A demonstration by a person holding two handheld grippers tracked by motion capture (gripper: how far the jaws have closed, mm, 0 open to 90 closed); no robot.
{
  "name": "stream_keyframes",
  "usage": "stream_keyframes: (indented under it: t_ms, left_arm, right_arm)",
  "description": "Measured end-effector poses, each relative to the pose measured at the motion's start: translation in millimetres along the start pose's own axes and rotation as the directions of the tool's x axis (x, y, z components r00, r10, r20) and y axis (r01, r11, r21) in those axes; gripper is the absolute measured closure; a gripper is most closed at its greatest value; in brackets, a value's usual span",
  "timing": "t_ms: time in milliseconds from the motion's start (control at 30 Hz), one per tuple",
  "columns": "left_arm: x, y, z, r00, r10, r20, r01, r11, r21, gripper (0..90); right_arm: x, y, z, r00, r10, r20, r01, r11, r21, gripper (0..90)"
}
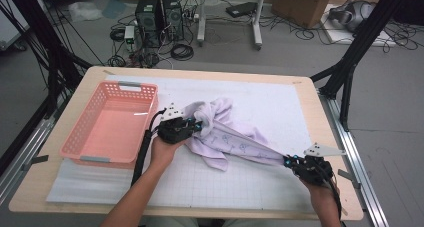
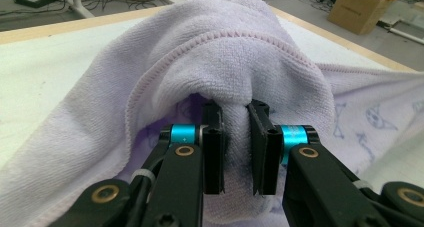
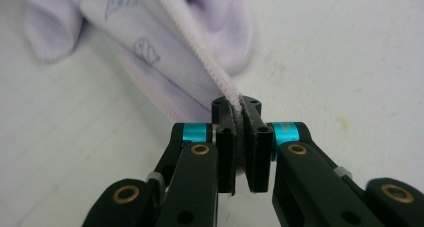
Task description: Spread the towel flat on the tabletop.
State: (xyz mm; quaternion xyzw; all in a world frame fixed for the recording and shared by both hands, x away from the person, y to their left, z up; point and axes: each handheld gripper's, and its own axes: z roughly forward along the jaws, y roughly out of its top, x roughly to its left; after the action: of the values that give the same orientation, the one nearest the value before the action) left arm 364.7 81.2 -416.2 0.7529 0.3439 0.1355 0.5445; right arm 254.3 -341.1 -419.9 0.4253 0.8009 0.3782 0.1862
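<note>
Fluffy matt lilac terry cloth towel; glossy perforated pink plastic basket; pale wooden table.

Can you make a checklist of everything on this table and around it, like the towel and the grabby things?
Surface: wooden table under a white gridded mat.
Job's things: lilac towel, bunched at one end and pulled taut toward the other.
Clutter: empty pink basket at the mat's left side.
Grippers: left gripper shut on a thick fold of the towel; right gripper shut on its stitched edge.
Cables: a black cable trails from the left gripper; loose cables on the floor.
Surroundings: computer towers, cardboard box, black frame legs.
</note>
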Motion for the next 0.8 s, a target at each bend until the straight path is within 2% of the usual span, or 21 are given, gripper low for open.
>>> stream_keyframes:
  t_ms: [67,100,133,167,233,267,367,433,500,600,633,733,800]
  left_arm:
    - [1.8,-2.1,3.0,0.9995,-0.012,0.029,0.012,0.9999,0.0,76.9]
    - [2.1,-2.8,3.7,0.9993,-0.021,0.031,0.021,0.9998,-0.003,74.6]
    - [2.4,-2.9,3.3,0.9994,-0.023,0.024,0.023,0.9997,-0.011,71.0]
    - [2.6,-2.6,1.8,0.9994,-0.028,0.023,0.028,0.9993,-0.023,66.2]
    - [2.8,-2.2,-1.2,0.9995,-0.032,0.002,0.032,0.9985,-0.045,55.9]
    - [3.4,-1.9,-2.1,0.9995,-0.032,-0.003,0.032,0.9983,-0.049,51.0]
    - [2.9,-1.3,-5.2,0.9998,-0.021,-0.004,0.021,0.9983,-0.054,44.8]
    - [0.0,-0.8,-8.4,1.0,0.001,0.009,-0.001,0.9982,-0.06,44.1]
    - [-4.2,-1.0,-10.1,0.9993,0.029,0.025,-0.027,0.9981,-0.055,44.3]
    - [-7.9,-3.5,-8.5,0.9971,0.065,0.04,-0.064,0.9978,-0.018,44.3]
    - [-8.2,-4.6,-7.2,0.9965,0.074,0.037,-0.074,0.9972,0.0,44.5]
    - [-8.1,-9.2,-2.4,0.9961,0.08,0.036,-0.082,0.9957,0.043,44.5]
    - [-8.5,-11.8,0.0,0.9964,0.078,0.033,-0.08,0.9949,0.062,43.0]
  right_arm:
    - [3.3,-2.6,0.7,0.9995,-0.028,0.013,0.028,0.999,0.019,84.8]
    - [3.2,-3.8,1.5,0.9996,-0.027,0.011,0.027,0.999,0.022,83.4]
    - [2.5,-4.4,2.6,0.9998,-0.019,0.01,0.018,1.0,0.014,78.3]
    - [2.1,-4.2,3.2,0.9998,-0.006,0.017,0.006,1.0,0.004,68.0]
    - [0.8,-0.8,4.6,0.9997,-0.001,0.025,0.002,0.999,-0.036,53.0]
    - [0.9,2.2,4.8,0.9993,-0.005,0.037,0.007,0.998,-0.066,49.3]
    - [0.8,19.5,8.4,0.9995,-0.021,0.023,0.024,0.987,-0.156,45.9]
    - [4.7,34.8,17.8,0.9986,-0.051,-0.011,0.048,0.983,-0.175,45.2]
    - [11.2,49.7,34.7,0.9943,-0.089,-0.057,0.079,0.983,-0.167,45.5]
    - [21.3,66.8,65.8,0.9823,-0.15,-0.112,0.137,0.984,-0.116,46.5]
    - [24.1,70.5,75.5,0.9788,-0.16,-0.128,0.148,0.984,-0.097,49.4]
    - [29.3,75.8,95.0,0.9671,-0.19,-0.169,0.186,0.982,-0.042,67.5]
    - [29.0,75.2,96.9,0.9635,-0.205,-0.173,0.204,0.979,-0.025,84.9]
